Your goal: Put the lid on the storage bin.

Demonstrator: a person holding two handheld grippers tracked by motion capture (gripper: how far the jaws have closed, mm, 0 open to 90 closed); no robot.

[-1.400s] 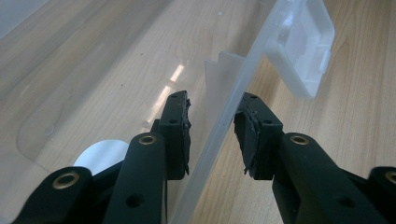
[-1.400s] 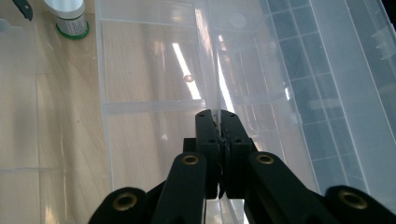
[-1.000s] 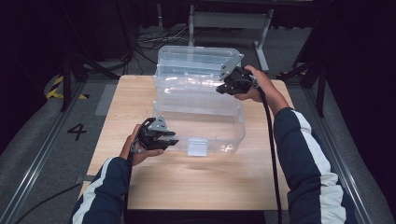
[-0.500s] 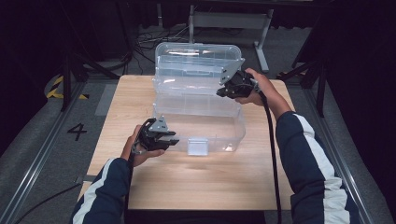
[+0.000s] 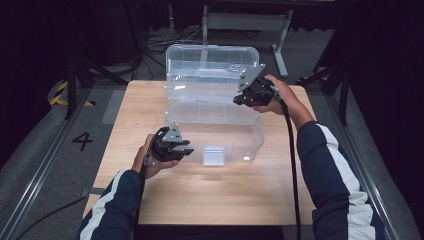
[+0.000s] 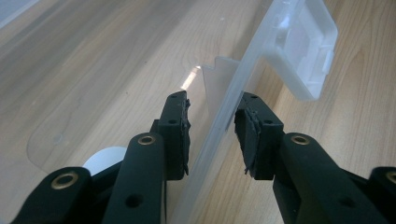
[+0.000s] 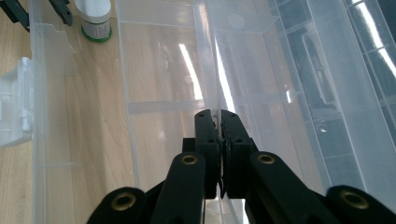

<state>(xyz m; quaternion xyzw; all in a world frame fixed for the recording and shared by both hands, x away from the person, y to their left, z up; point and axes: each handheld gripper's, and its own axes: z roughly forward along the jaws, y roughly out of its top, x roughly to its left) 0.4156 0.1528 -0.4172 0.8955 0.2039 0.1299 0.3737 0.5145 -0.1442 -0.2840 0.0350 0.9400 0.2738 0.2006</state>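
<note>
A clear plastic storage box point(image 5: 240, 145) stands on the wooden table point(image 5: 210, 195), its hinged lid point(image 5: 210, 65) raised almost upright. My right gripper point(image 5: 237, 100) is shut on the lid's free edge point(image 7: 217, 70), a thin clear strip pinched between the pads. At the box's front left, my left gripper point(image 5: 187, 150) straddles the front wall point(image 6: 224, 107). Its jaws stand partly apart, one inside and one outside, closed on the rim beside the white latch point(image 6: 303, 46). A small white jar point(image 7: 93, 18) with a green band sits inside the box near that corner.
The table's front half lies bare in front of the box. Black stands, cables point(image 5: 165, 40) and a metal frame point(image 5: 240, 20) crowd the dark floor behind the table. A floor mark "4" point(image 5: 82, 141) lies to the left.
My right gripper has swung the lid a little further up and back. The left gripper has stayed where it was on the front wall.
</note>
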